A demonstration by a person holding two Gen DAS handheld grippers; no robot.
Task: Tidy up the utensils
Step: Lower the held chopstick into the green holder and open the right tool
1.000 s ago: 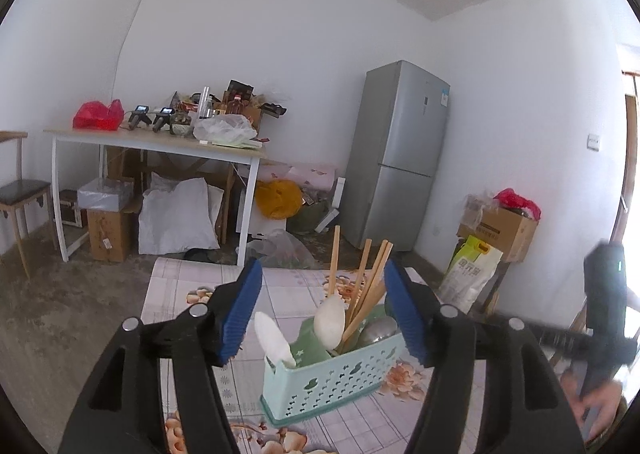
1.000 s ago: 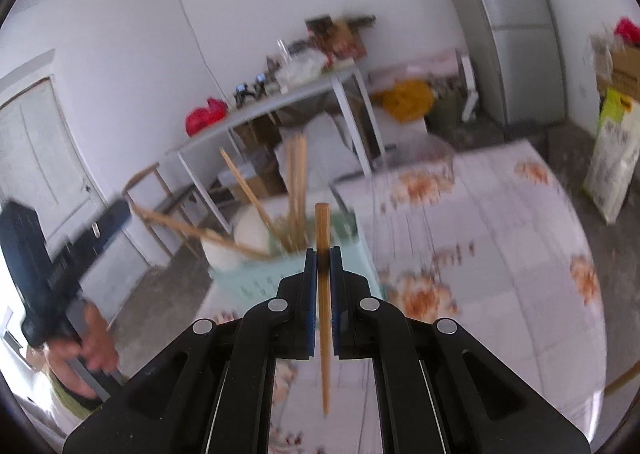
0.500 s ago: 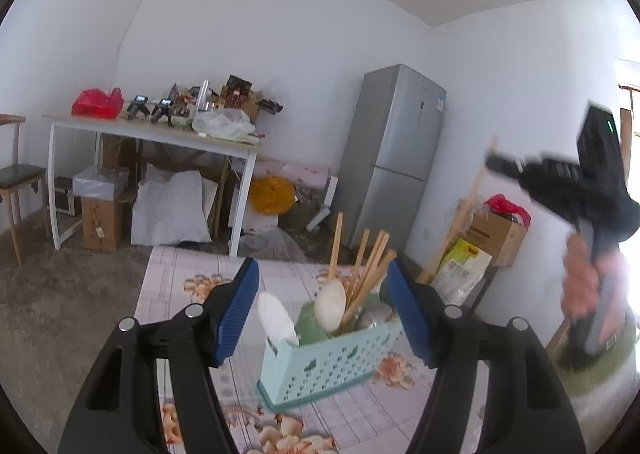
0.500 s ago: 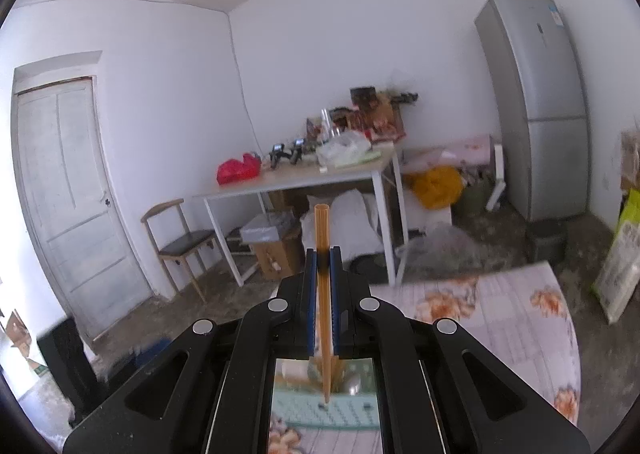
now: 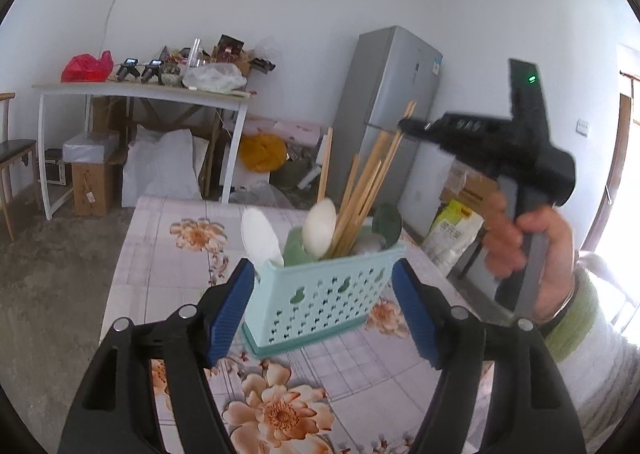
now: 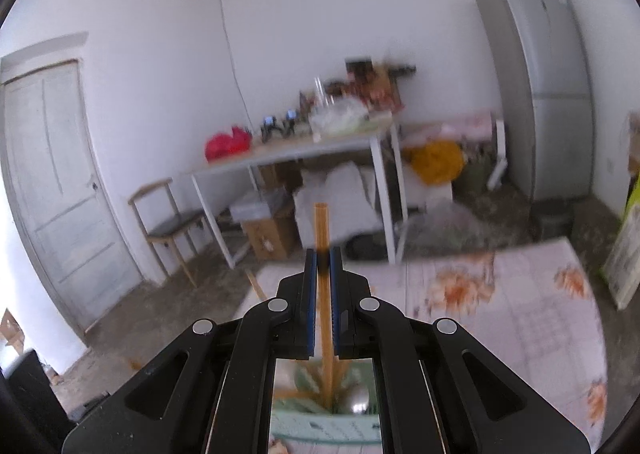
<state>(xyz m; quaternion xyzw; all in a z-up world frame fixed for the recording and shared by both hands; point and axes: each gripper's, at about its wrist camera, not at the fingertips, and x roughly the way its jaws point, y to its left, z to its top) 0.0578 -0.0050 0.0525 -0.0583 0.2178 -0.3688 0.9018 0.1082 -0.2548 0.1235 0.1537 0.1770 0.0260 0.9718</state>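
On the floral-cloth table (image 5: 176,266) right in front of me stands the pale green basket (image 5: 320,302), and my left tongs (image 5: 324,310) straddle it, one blue pad to either side of its perforated wall, neither pad pressing on it; the jaws have just been opening and now stand wide apart with the basket between them. Packed into that basket I see a bundle of wooden chopsticks (image 5: 368,189) leaning up and to the right, a white spoon (image 5: 262,238) at the left end, a second white spoon (image 5: 319,228) nearer the middle, and a dark green ladle (image 5: 386,222) at the right, with something metallic tucked low beside it. Over on the right of the left wrist view, a hand (image 5: 524,238) in a green sleeve grips the handle of my right tongs (image 5: 404,125), raised above the basket's right end, and a single chopstick (image 5: 407,113) pokes out past their tip. From the right wrist view, those right tongs (image 6: 323,254) are clamped together on that chopstick (image 6: 321,225), which runs upright between the blue pads, its top standing clear above them and its lower end reaching down toward the basket (image 6: 324,426) seen blurred underneath. Beyond the table, a white work table (image 5: 140,93) piled with clutter sits against the far wall, and a grey fridge (image 5: 384,109) stands in the corner.
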